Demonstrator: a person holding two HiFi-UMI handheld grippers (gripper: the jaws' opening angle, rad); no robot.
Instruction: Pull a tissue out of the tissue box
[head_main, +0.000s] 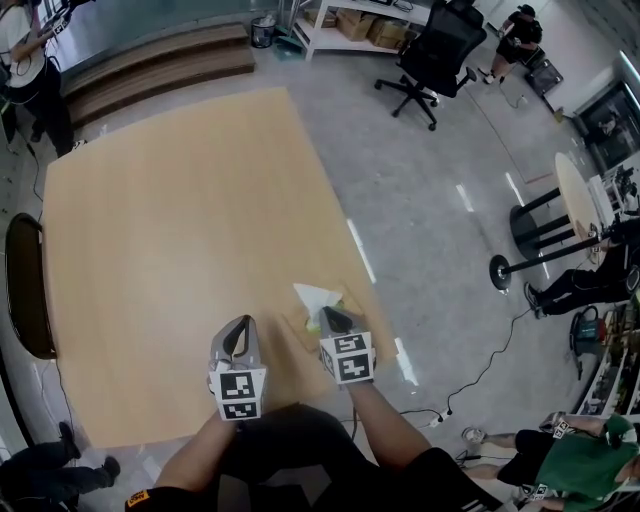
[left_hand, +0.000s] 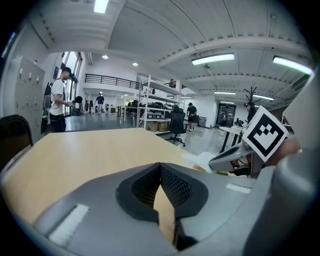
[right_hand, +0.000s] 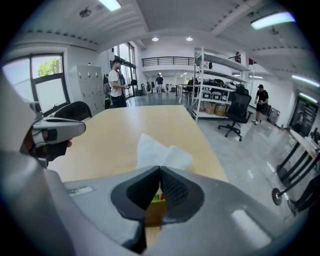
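A tan tissue box (head_main: 300, 326) sits near the right front edge of the light wooden table (head_main: 170, 230). A white tissue (head_main: 315, 296) sticks up from its top, also plain in the right gripper view as the tissue (right_hand: 159, 152). My right gripper (head_main: 333, 320) hovers just over the near end of the box, shut with nothing in it; its jaw tips (right_hand: 160, 170) meet just short of the tissue. My left gripper (head_main: 238, 338) is held to the left of the box, apart from it, and its tips (left_hand: 160, 167) are closed on nothing.
A black chair (head_main: 25, 285) stands at the table's left edge. The table's right edge runs close beside the box, with grey floor beyond. An office chair (head_main: 435, 50), a round stand table (head_main: 545, 225) and several people are farther off.
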